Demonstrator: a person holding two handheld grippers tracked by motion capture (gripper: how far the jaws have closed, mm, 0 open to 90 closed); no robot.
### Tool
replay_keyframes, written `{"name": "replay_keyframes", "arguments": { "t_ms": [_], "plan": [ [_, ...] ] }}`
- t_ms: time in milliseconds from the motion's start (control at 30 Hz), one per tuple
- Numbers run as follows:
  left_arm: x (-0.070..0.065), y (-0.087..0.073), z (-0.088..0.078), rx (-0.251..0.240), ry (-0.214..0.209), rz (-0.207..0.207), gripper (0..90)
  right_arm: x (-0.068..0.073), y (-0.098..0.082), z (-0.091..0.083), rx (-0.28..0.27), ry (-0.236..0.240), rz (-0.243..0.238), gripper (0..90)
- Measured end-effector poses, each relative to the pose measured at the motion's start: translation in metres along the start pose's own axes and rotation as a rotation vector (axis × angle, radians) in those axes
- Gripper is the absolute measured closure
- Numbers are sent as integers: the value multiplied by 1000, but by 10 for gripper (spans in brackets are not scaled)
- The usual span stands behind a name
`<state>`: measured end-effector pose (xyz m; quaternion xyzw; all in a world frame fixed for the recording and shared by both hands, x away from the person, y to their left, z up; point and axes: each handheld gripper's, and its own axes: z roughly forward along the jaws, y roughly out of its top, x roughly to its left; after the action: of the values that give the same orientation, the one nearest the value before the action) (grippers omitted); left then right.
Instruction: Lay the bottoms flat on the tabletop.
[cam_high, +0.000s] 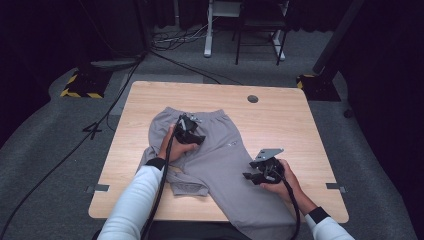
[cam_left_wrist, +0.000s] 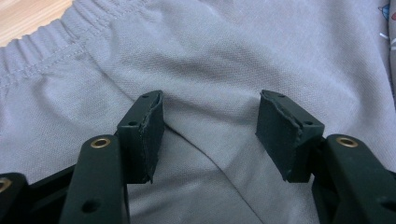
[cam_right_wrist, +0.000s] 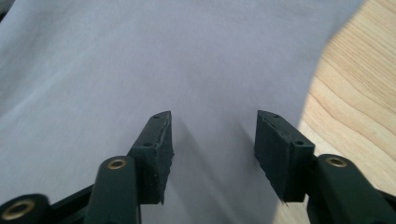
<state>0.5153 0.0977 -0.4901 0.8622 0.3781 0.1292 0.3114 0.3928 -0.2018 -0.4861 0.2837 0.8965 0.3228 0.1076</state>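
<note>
Grey sweatpants lie spread on the wooden table, waistband toward the far side, one leg running to the near edge. My left gripper hovers over the upper part just below the waistband. In the left gripper view its jaws stand open, with a soft crease of the grey fabric lying between the pads, which do not press on it. My right gripper is over the right leg near its outer edge. Its jaws are open above smooth cloth, bare wood beside them.
The other trouser leg is folded up into a bunch near the front left. A round cable hole sits at the table's far right. Cables and desk legs are on the carpet beyond the table.
</note>
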Motion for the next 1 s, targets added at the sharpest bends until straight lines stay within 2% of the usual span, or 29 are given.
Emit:
{"name": "replay_keyframes", "arguments": {
  "t_ms": [100, 167, 267, 333, 400, 467, 567, 667, 733, 767, 833, 900, 933, 1000],
  "plan": [
    [-2, 7, 6, -6, 9, -18, 414, -3, -1, -3, 12, -4, 6, 584],
    [5, 10, 9, -16, 36, -48, 414, -3, -7, -10, 34, 11, -9, 616],
    [21, 13, 11, -12, 90, -107, 413, 0, -20, -22, 47, 22, -12, 629],
    [32, 14, 11, -8, 150, -147, 404, 2, -31, -31, 50, 18, -6, 629],
    [38, 16, 12, 2, 173, -153, 386, 5, -40, -40, 57, 14, -7, 629],
    [40, 19, 14, 8, 172, -173, 372, 5, -46, -46, 68, 9, -5, 629],
    [31, 27, 19, 13, 176, -142, 373, 6, -51, -53, 99, 18, -15, 620],
    [14, 36, 29, -1, 129, -115, 375, 7, -52, -58, 142, 35, -40, 609],
    [2, 41, 35, -14, 94, -115, 375, 7, -51, -60, 177, 38, -58, 532],
    [-5, 44, 38, -19, 83, -101, 373, 6, -50, -60, 181, 23, -60, 507],
    [-19, 49, 42, -16, 62, -64, 373, 2, -47, -60, 133, -11, -29, 447],
    [-32, 54, 42, 9, 61, -6, 363, -4, -41, -57, 60, -25, -8, 416],
    [-37, 55, 40, 14, 56, 17, 340, -7, -37, -53, 32, -35, -4, 406],
    [-45, 56, 29, -3, 13, 61, 328, -14, -26, -44, 3, -59, -3, 384]
  ]
}}
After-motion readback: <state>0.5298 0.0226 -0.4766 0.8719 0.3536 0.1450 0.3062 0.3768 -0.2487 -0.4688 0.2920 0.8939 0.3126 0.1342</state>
